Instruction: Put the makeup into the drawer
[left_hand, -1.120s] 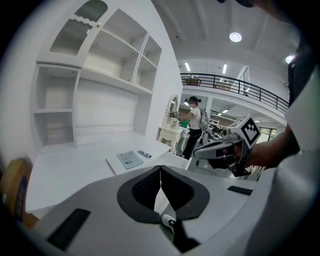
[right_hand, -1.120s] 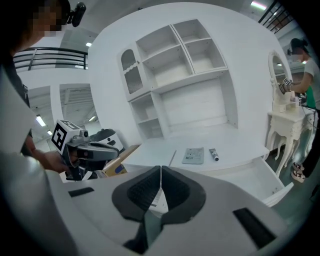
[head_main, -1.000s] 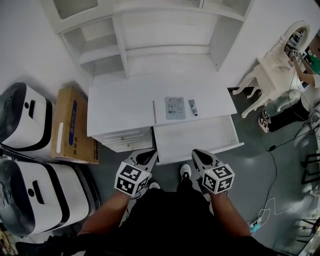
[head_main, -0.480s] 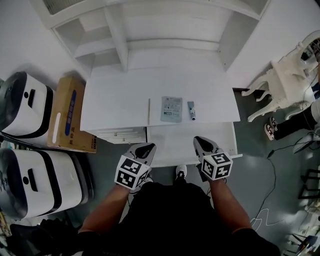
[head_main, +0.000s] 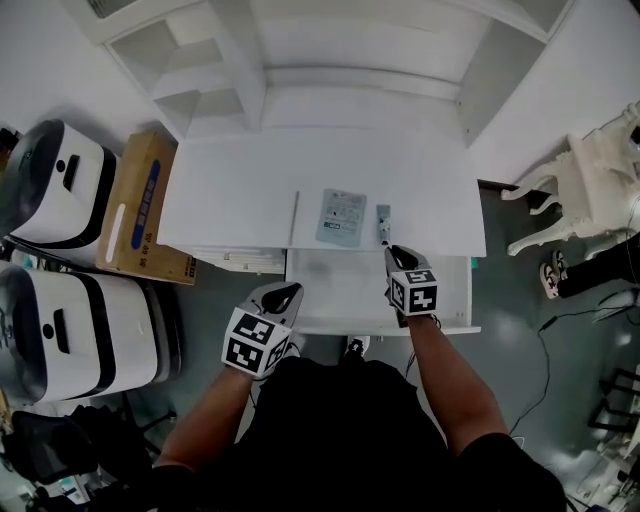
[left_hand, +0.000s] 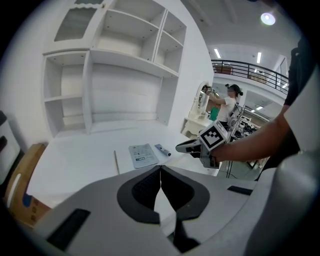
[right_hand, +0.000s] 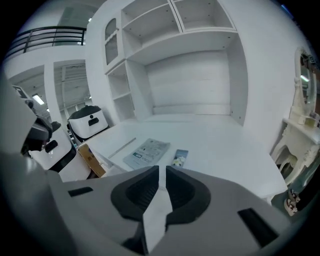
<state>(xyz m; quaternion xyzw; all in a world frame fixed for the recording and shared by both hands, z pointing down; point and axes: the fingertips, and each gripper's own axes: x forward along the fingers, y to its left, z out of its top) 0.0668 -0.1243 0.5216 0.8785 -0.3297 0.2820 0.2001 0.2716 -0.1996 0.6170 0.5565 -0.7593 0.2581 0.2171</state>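
Right gripper (head_main: 389, 250) now farther forward, above open drawer (head_main: 335, 290). Makeup tube (head_main: 383, 223) lies just ahead of its fingers, on table (head_main: 240, 190). Fingers near-closed, just parting, empty. Left gripper (head_main: 291, 291) closed, empty. Nothing stowed yet.

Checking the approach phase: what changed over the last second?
The right gripper reached forward over the open white drawer to just short of the small grey makeup tube; its jaws have just parted slightly, nothing between them. The left gripper stays back at the drawer's front, shut and empty. Tube and flat pale-blue sachet stayed put.
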